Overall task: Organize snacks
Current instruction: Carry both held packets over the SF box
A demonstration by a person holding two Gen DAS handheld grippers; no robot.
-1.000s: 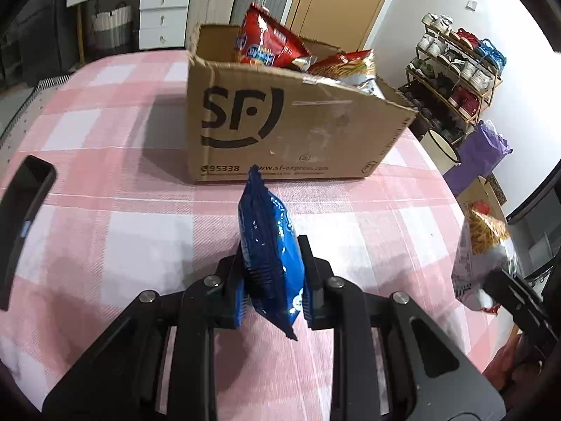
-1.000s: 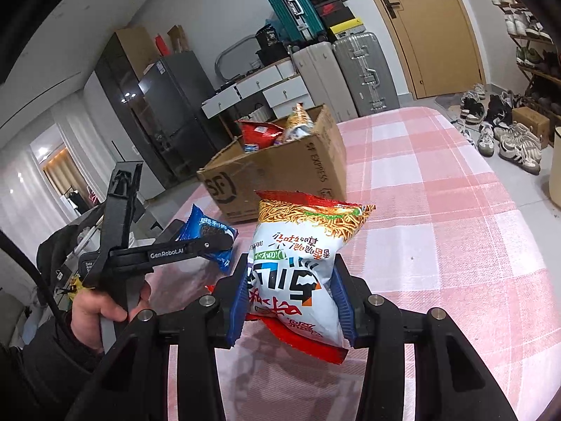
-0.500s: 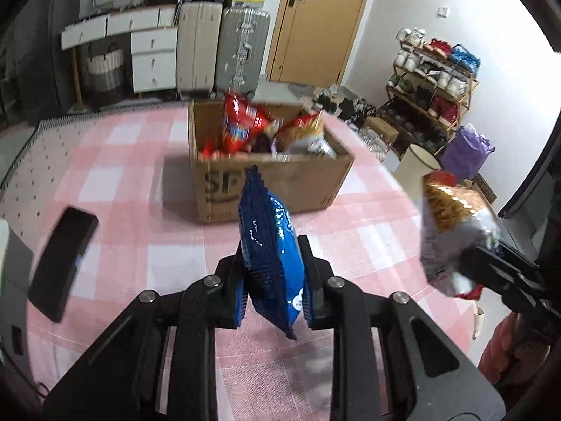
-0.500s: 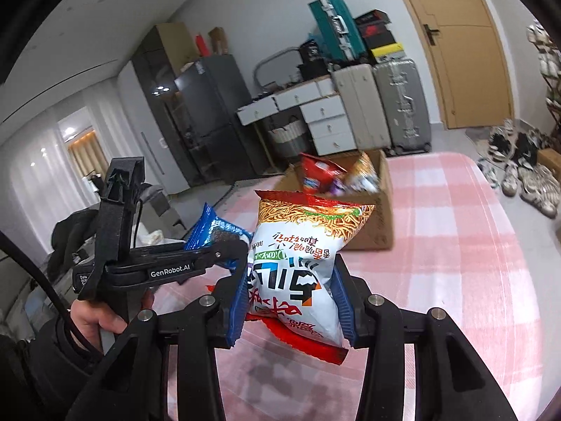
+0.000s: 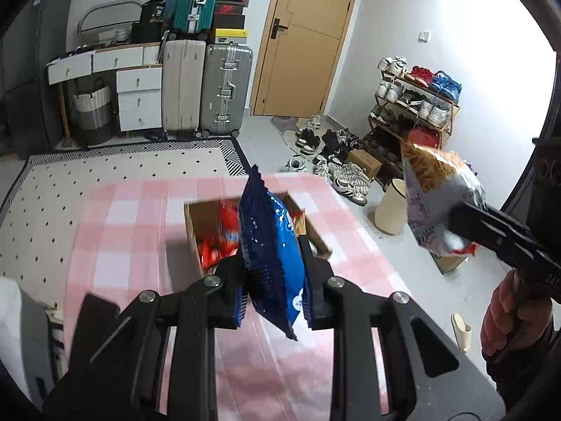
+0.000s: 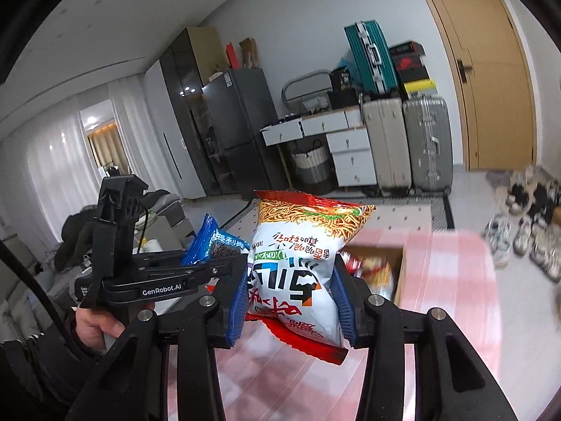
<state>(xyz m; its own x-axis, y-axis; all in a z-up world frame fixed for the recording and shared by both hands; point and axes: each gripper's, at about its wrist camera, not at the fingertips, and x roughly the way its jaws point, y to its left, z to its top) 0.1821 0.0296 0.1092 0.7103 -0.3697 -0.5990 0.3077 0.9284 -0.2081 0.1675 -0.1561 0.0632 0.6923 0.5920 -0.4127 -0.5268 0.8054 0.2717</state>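
Now left tongs (image 5: 272, 291) clamp blue packet (image 5: 270, 245), right tongs (image 6: 289, 301) clamp noodle bag (image 6: 301, 263), both raised above box (image 5: 196, 224).

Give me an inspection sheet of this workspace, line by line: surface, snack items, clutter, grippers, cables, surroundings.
Surface: table with pink-and-white checked cloth.
Job's things: open cardboard box on the table, red snack packets inside; blue snack bag and white noodle-snack bag, both held in the air.
Clutter: dark flat object at the table's near left edge, too blurred to name.
Grippers: left hand-held gripper shut on the blue snack bag; right hand-held gripper shut on the white noodle-snack bag.
Cables: black cable near the left gripper.
Surroundings: suitcases, wooden door, shoe rack.
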